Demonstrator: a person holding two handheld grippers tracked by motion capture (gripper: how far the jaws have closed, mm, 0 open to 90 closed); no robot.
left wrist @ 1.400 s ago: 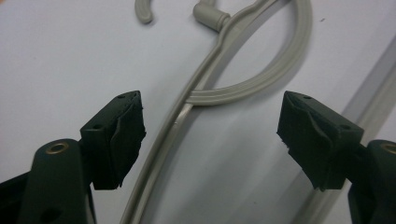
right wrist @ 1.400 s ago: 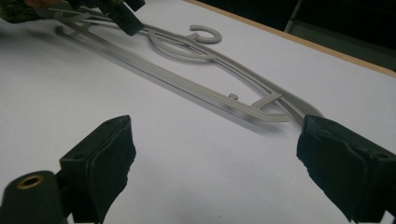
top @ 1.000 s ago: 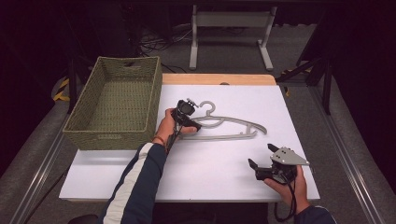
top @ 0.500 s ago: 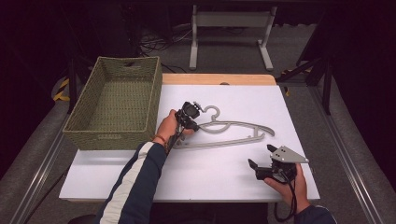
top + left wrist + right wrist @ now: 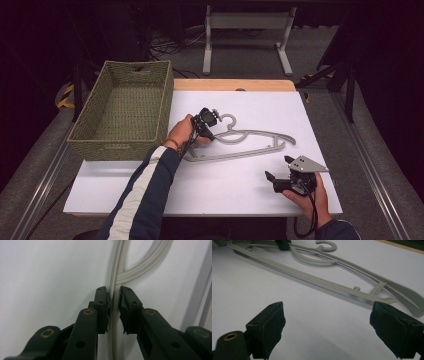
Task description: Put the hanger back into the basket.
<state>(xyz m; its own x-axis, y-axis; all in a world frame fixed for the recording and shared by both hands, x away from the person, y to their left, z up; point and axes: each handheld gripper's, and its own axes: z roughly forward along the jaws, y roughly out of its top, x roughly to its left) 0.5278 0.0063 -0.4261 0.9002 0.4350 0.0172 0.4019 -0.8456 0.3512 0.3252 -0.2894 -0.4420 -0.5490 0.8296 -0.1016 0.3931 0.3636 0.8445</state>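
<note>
a woven green basket [image 5: 122,112] stands empty at the left of the white desk [image 5: 210,190], its right wall just beside the person's left hand [image 5: 181,131]. that hand holds the left gripper [image 5: 206,125] down on a grey plastic hanger [image 5: 260,145], which lies flat near the middle of the desk with its hook [image 5: 229,120] pointing toward the far edge. the left gripper view looks along the black fingers [image 5: 102,305], which have just been closing and now stand nearly together, clamped on one thin bar of the hanger [image 5: 113,322] just short of where a curved bar branches off; the pads press the bar from both sides. farther right, near the front edge of the desk, the right gripper [image 5: 279,167] rests in the person's right hand [image 5: 307,197], well apart from the hanger, its fingers [image 5: 270,326] spread wide with nothing between them and the hanger's long lower bar [image 5: 312,277] lying beyond. as a judgement, the work is at an early stage: the grasp on the hanger looks made, but the hanger is not yet lifted off the desk and nothing is in the basket. what seems left is raising it, carrying it leftward, and setting it down, likely in the basket, with the right gripper free to steady the far end.
</note>
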